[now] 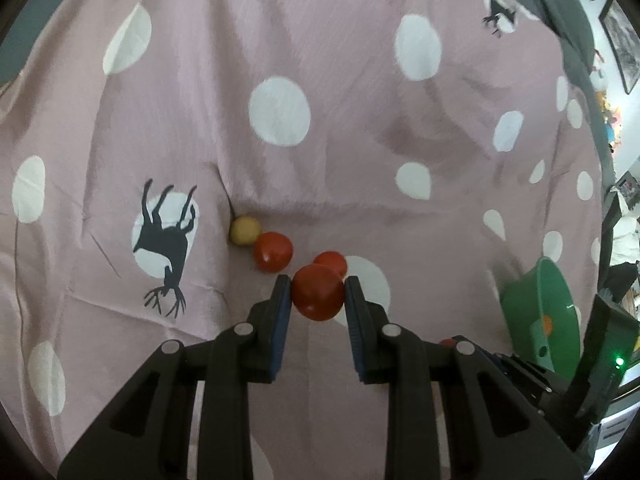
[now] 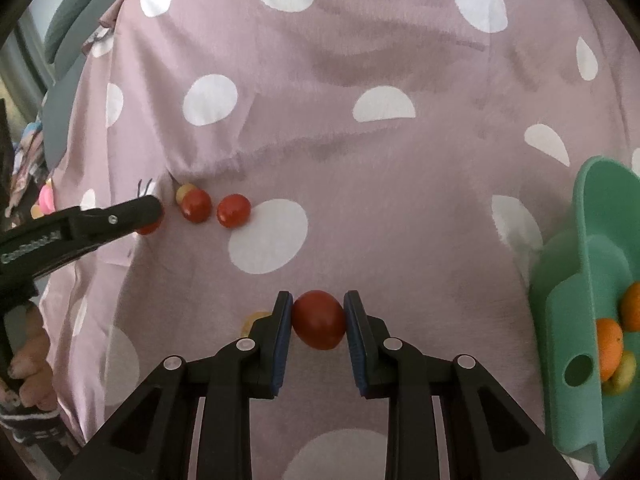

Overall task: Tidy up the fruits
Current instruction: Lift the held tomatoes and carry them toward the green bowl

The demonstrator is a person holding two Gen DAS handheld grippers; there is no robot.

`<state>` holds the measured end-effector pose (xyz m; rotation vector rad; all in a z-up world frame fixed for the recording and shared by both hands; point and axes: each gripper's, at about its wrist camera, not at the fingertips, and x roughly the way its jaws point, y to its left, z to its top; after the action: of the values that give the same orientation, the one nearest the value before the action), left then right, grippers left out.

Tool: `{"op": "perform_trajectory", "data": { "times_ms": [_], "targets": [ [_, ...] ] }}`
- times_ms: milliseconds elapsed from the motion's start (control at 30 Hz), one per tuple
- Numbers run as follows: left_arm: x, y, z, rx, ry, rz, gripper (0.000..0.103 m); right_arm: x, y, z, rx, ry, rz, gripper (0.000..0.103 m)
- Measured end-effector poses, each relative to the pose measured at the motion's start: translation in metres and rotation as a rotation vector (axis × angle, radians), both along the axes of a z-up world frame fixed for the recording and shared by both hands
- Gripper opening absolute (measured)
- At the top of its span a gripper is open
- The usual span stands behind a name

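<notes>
Pink cloth (image 1: 340, 60) with white dots and deer shapes, spread wide over the surface. Framed pictures (image 1: 618, 40) on a wall far right. Green bowl (image 2: 588, 264) at the right edge, tipped up, with oranges (image 2: 608, 346) inside. Left gripper (image 1: 318, 296) low over the cloth, jaws narrow, holding a red tomato (image 1: 318, 298). Right gripper (image 2: 319, 318) near the bowl, jaws narrow, pinching its own tomato (image 2: 319, 320). Two more tomatoes (image 1: 273, 251) and a yellow fruit (image 1: 245, 231) just beyond the left jaws.
</notes>
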<state>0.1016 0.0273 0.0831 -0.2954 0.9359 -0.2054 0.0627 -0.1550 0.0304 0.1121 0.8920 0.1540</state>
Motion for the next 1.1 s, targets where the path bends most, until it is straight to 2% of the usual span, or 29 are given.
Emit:
{"op": "perform_trajectory", "data": {
  "times_ms": [100,300,667,1100],
  "targets": [
    [-0.008,-0.005,0.010,0.038,-0.040,-0.003,0.026,-0.003,-0.002,0.007,0.007,-0.019,0.003,0.028],
    [-0.018,-0.019,0.021,0.056,-0.089,-0.029,0.026,-0.011,-0.007,0.021,0.025,-0.062,-0.003,0.028],
    [-0.040,-0.047,0.038,0.060,-0.161,-0.109,0.026,-0.034,-0.022,0.052,0.060,-0.175,-0.020,0.028],
    [-0.065,-0.084,0.052,0.059,-0.221,-0.249,0.027,-0.059,-0.043,0.080,0.098,-0.289,-0.061,0.028]
  ]
}}
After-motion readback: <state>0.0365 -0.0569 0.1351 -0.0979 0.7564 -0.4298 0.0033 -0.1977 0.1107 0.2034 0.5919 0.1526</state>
